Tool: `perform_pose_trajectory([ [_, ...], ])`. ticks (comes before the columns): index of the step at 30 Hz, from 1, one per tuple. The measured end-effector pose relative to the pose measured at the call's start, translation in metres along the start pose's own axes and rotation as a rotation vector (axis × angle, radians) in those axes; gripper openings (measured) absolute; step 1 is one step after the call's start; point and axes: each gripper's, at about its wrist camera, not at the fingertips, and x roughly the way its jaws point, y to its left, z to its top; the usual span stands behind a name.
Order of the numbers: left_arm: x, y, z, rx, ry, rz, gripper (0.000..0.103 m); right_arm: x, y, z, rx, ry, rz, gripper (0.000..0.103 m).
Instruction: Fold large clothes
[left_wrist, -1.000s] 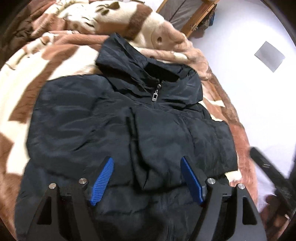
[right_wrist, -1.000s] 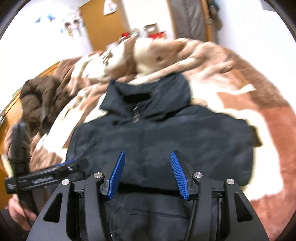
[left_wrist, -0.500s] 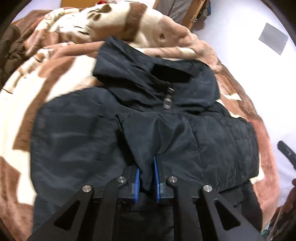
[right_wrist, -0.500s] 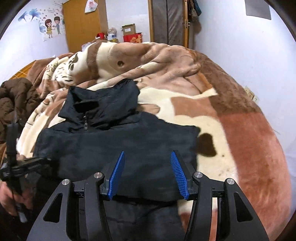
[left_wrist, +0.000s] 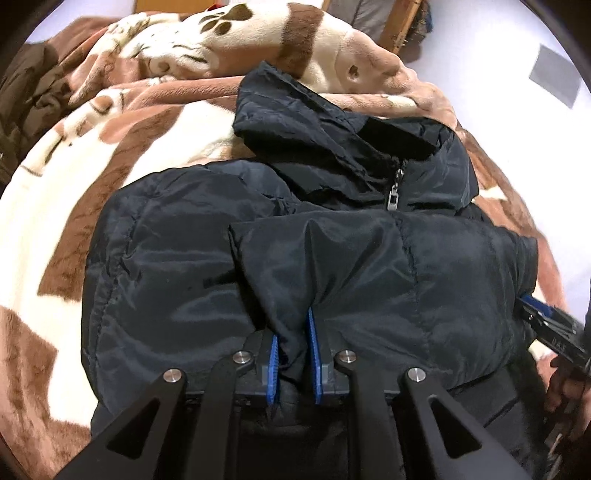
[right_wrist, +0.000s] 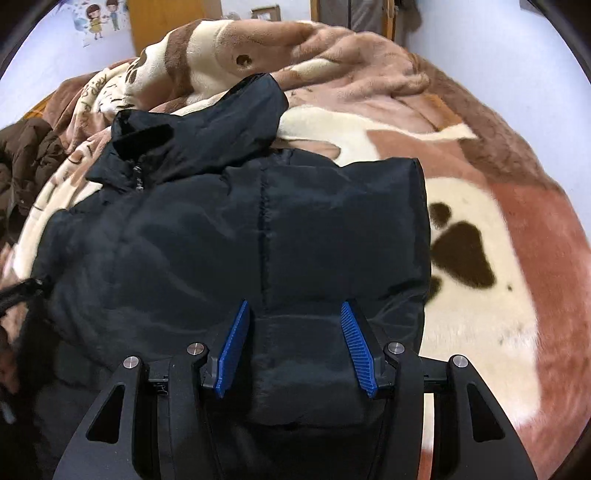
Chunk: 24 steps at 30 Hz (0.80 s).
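Jacket edges: the black puffer jacket (left_wrist: 192, 266) lies spread on the bed; in the left wrist view its left edge runs from 8 to 10 o'clock, with bare blanket beyond it.
Right side: in the right wrist view the jacket's (right_wrist: 295, 229) folded edge drops straight at 3 o'clock, and an open stretch of blanket (right_wrist: 480, 295) lies past it.
Hood: the hood (left_wrist: 295, 122) points to 12 o'clock, touching the bunched blanket behind it.
Zipper: the zipper pull (left_wrist: 393, 194) hangs at the collar, just right of centre.
Surface: a plush brown, pink and cream blanket (left_wrist: 92, 155) with paw prints covers the bed.
Room: pale walls, a wooden door at 11 o'clock and a brown garment (right_wrist: 22, 155) at 9 o'clock in the right wrist view.
Left gripper: the left gripper (left_wrist: 293, 354) is nearly closed, pinching a fold of jacket cloth between its blue pads (left_wrist: 313, 354).
Right gripper: the right gripper (right_wrist: 295, 347) is spread wide over the jacket's lower part, holding nothing.
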Motion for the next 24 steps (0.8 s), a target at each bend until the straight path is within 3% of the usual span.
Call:
perform_pose_trajectory([
  [7, 0.002, 0.001, -0.002, -0.005, 0.004, 0.014, 0.019, 0.009, -0.006, 0.005, 0.031, 0.048, 0.040, 0.052],
  [10, -0.024, 0.001, 0.001, 0.000, -0.016, 0.011, 0.020, -0.024, -0.015, 0.012, 0.042, -0.031, 0.070, 0.052],
  [14, -0.056, -0.003, 0.009, 0.015, -0.111, 0.013, 0.025, -0.046, -0.038, 0.030, 0.089, -0.131, 0.062, 0.052],
  [19, -0.039, -0.019, 0.030, 0.040, -0.145, 0.068, 0.029, -0.004, -0.051, 0.044, 0.105, -0.049, 0.006, 0.050],
  [22, -0.013, -0.002, 0.030, -0.046, -0.072, 0.120, 0.029, 0.024, -0.059, 0.037, 0.090, 0.019, -0.039, 0.050],
  [24, -0.007, 0.011, 0.017, -0.107, -0.031, 0.108, 0.029, 0.028, -0.068, 0.032, 0.130, 0.022, -0.015, 0.050],
])
